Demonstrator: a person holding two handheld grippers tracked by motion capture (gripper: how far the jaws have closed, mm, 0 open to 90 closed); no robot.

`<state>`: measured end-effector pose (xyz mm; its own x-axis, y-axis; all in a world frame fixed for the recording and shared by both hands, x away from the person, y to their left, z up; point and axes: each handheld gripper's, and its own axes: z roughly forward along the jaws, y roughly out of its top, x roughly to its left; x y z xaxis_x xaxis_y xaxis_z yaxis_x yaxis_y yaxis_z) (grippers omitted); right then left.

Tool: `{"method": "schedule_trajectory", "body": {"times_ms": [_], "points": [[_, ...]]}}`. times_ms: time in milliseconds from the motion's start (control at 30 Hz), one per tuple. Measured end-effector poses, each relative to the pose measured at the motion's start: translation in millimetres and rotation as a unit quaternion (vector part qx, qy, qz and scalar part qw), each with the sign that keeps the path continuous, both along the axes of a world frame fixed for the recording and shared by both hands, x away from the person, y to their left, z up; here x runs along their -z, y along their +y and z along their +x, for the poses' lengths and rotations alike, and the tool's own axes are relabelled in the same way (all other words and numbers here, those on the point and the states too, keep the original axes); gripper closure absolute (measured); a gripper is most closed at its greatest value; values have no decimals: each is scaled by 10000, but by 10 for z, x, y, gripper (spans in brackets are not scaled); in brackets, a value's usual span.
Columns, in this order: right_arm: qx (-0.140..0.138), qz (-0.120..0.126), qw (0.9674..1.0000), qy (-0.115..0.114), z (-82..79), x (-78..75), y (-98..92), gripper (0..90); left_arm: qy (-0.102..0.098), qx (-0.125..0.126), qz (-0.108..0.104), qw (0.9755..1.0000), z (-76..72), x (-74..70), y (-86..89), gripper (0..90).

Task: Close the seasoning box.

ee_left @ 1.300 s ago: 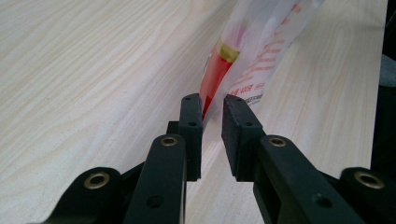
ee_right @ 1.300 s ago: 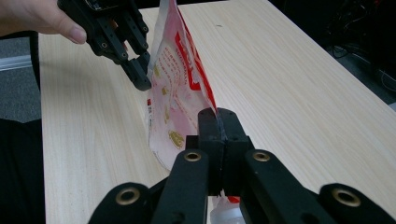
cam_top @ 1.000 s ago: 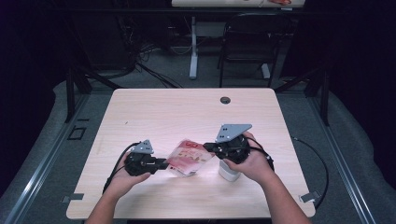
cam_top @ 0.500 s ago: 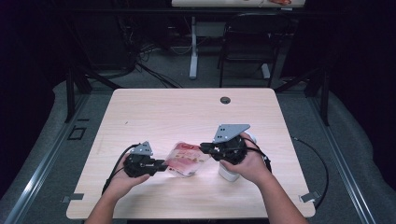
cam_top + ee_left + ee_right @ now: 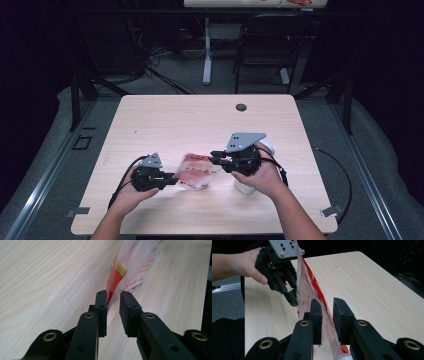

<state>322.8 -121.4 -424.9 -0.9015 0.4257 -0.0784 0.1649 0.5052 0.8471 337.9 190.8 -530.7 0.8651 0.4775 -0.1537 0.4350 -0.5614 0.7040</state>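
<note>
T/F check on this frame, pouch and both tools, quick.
1. The pouch is red and white. True.
2. The pouch lies at the table's far edge. False: it sits near the front of the table, between the left tool and the right tool.
3. A white container stands under the right hand. True.
4. The pouch passes between the right tool's jaws. True; they have just been opening.
5. The left tool lies unheld. False: a hand holds it.

My left hand-held gripper (image 5: 170,178): black body, grey three-cornered plate with dark screw holes, black cable looping back. My right hand-held gripper (image 5: 214,158): same black build, larger grey plate. Jaws matte black, brass-ringed pivots. Forearms bare, no sleeves.
</note>
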Motion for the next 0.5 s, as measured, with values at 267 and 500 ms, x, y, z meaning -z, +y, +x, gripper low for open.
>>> {"method": "schedule_trajectory", "body": {"times_ms": [267,500], "points": [[-43,-5,10000,-41,-12,-17,43,771,41,-10,-4,10000,-13,38,21,773],[-78,-96,9999,-80,-22,-24,82,748,98,-33,71,9999,-14,84,34,775]]}}
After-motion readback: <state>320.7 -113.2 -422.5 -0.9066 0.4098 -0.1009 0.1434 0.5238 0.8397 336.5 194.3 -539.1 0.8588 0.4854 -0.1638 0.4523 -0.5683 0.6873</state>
